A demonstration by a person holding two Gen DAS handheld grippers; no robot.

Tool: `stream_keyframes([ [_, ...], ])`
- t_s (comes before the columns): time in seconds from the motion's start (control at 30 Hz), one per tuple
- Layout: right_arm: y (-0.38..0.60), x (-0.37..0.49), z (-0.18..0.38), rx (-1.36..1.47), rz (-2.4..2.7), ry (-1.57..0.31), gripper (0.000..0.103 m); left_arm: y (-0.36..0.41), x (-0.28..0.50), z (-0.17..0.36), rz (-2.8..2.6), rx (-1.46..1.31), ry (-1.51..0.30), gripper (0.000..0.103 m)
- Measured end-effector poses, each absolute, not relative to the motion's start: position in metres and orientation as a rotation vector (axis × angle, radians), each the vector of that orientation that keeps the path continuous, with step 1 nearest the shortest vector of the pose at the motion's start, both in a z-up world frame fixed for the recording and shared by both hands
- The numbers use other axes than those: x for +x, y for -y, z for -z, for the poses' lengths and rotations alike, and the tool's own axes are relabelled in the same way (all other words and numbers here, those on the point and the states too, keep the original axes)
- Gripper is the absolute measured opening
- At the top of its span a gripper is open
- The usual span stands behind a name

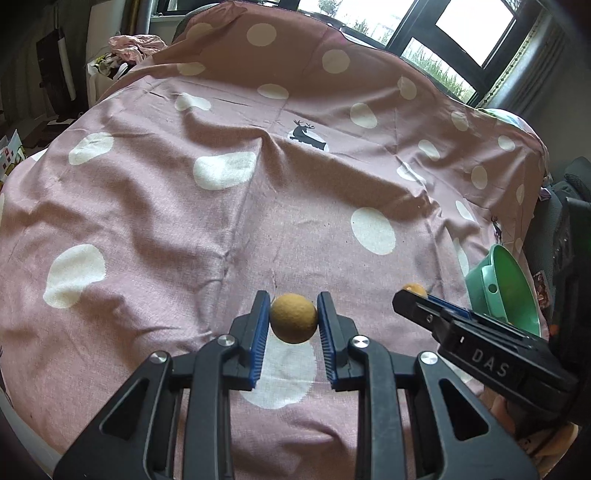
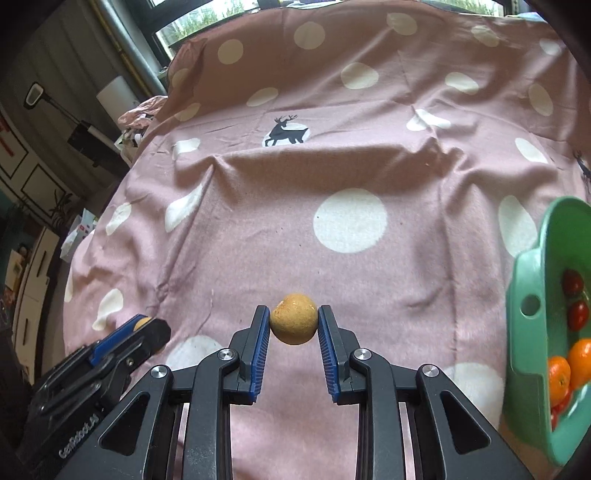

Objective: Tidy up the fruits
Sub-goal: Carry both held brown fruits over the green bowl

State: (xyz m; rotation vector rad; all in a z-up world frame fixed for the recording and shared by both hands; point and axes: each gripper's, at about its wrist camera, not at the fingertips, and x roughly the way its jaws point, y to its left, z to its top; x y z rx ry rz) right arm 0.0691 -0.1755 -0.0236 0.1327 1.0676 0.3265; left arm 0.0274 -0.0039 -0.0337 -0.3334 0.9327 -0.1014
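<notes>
Pink polka-dot sheet (image 1: 155,206) with white dots and a deer print (image 2: 284,132) covers the whole surface, wrinkled, draped over something raised at the far end; I can't tell what is under it. Windows with dark frames (image 1: 424,33) behind, room clutter off to the side.

Green basket (image 2: 532,343) sits at the sheet's right edge as my right camera sees it, tilted toward that camera. Inside I see oranges (image 2: 569,365) and dark red round fruits (image 2: 576,299). Left camera catches only the basket rim and a handle hole (image 1: 491,288).

Both hands pitch the tools steeply down at the sheet, side by side, near each other. Each camera sees the other tool at its frame edge.

Left tongs (image 1: 293,321): clenched on a tan round fruit (image 1: 293,317), blue ribbed pads touching it on both sides, fruit held at the pad tips above a white dot on the sheet. From the right camera the same tool (image 2: 144,328) shows in the lower left with a sliver of the tan fruit at its tip.

Right tongs (image 2: 293,325): clenched on a second tan round fruit (image 2: 293,323), pads pressing both flanks, fruit at the tips and clear of the basket, which is well off to its right. Left camera shows that tool (image 1: 413,295) angled in from the right, a bit of its fruit peeking past the tip, just in front of the basket rim.
</notes>
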Motion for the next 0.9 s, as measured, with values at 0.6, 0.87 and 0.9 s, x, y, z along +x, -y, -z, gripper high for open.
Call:
stream_keyframes([
  [0.6, 0.201, 0.047, 0.003, 0.111, -0.258, -0.919, 0.028, 0.035, 0.017, 0.026, 0.062, -0.177, -0.846, 0.026],
  [0.87, 0.220, 0.032, -0.027, 0.150, -0.272, -0.836, 0.028, 0.049, 0.003, -0.006, 0.074, -0.138, -0.755, 0.026],
  [0.9, 0.222, 0.030, -0.031, 0.155, -0.273, -0.824, 0.028, 0.052, 0.001, -0.010, 0.080, -0.138, -0.744, 0.026],
])
